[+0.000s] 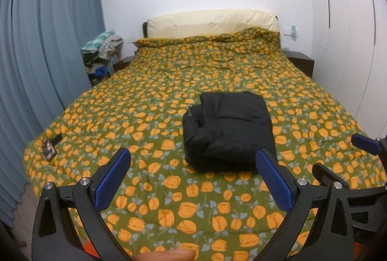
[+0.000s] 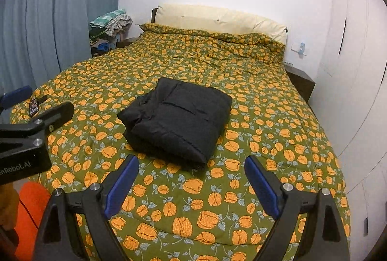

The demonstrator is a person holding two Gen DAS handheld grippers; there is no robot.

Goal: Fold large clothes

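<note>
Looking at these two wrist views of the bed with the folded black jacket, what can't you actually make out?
- Folded black jacket: its underside and inner layers, hidden by its own folds in both views.
- Small dark tag near the bed's left edge: print too small, both views.
- Clothes pile by the curtain: single items too small and overlapping.
- Right tool: cut off by the left wrist view's edge.

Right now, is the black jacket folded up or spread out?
Folded up. The black jacket lies on the bed cover as a compact, thick rectangular bundle, no sleeves sticking out.
</note>
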